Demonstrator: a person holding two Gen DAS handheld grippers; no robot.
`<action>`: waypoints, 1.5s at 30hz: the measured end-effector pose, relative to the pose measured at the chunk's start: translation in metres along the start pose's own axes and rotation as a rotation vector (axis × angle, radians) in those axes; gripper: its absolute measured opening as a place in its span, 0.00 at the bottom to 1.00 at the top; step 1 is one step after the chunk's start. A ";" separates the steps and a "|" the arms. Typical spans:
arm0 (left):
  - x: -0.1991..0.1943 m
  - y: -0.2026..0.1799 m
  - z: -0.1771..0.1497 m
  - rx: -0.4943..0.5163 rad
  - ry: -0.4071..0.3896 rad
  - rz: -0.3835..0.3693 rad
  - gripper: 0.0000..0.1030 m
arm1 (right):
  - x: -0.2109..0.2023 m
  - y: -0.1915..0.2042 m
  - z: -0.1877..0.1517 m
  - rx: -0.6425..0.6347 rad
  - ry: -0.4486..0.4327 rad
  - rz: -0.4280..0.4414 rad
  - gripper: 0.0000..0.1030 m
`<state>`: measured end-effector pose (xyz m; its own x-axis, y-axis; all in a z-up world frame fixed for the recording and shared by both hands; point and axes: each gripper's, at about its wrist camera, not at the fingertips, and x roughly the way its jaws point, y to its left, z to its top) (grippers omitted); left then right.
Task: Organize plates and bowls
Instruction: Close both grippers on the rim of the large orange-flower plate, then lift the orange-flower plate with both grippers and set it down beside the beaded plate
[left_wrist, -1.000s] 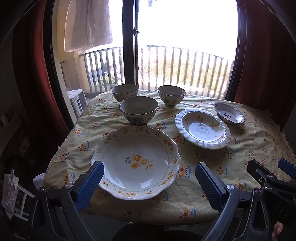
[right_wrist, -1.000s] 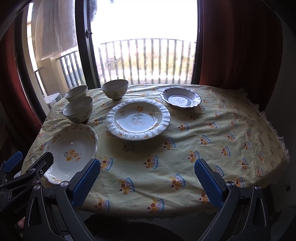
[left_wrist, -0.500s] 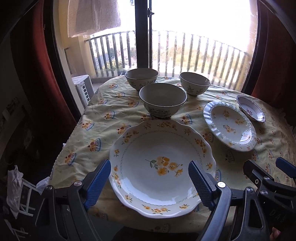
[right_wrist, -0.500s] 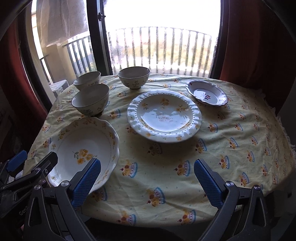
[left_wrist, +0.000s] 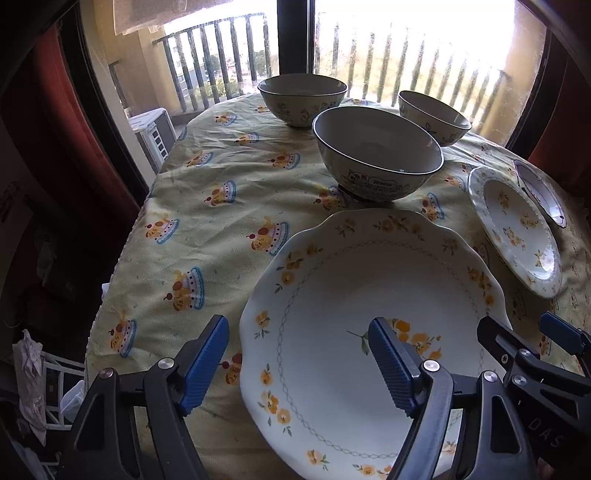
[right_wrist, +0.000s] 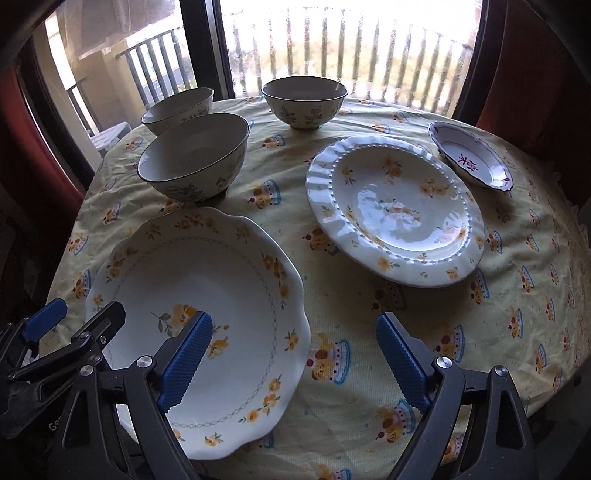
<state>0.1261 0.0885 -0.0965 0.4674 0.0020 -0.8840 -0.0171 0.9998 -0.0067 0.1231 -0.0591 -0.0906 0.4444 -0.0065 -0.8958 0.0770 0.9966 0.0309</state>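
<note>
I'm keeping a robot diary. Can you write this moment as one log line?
left gripper: open, straddling big flower plate rim | right gripper: open, straddling its other rim | bowls: unstacked

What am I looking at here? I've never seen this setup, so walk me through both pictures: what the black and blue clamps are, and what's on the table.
No robot is here. A person holds a hand-held clamp tool in each hand, and a wide-angle camera on each tool looks forward along its two blue-padded fingers.

The left wrist view shows the left gripper; the right wrist view shows the right gripper. Each tool also appears at the edge of the other's picture. Both are open and hold nothing.

The table wears a yellow patterned cloth. Nearest lies a large scalloped plate with yellow flowers; both tools hover at its near rim. To its right sits a ribbed plate, then a small dish with a red mark. Behind stand three bowls: a near bowl, a left rear bowl and a right rear bowl.
</note>
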 end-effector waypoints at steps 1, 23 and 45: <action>0.006 0.001 0.001 0.006 0.010 -0.004 0.76 | 0.005 0.002 0.000 0.006 0.010 0.000 0.87; 0.038 0.001 0.011 0.088 0.092 -0.074 0.71 | 0.051 0.013 0.005 0.070 0.148 -0.005 0.66; -0.010 -0.099 0.002 0.091 0.066 -0.093 0.72 | -0.004 -0.079 -0.004 0.055 0.098 0.011 0.66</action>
<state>0.1251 -0.0109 -0.0863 0.4038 -0.0884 -0.9106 0.1053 0.9932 -0.0497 0.1119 -0.1380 -0.0910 0.3561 0.0149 -0.9343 0.1226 0.9905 0.0625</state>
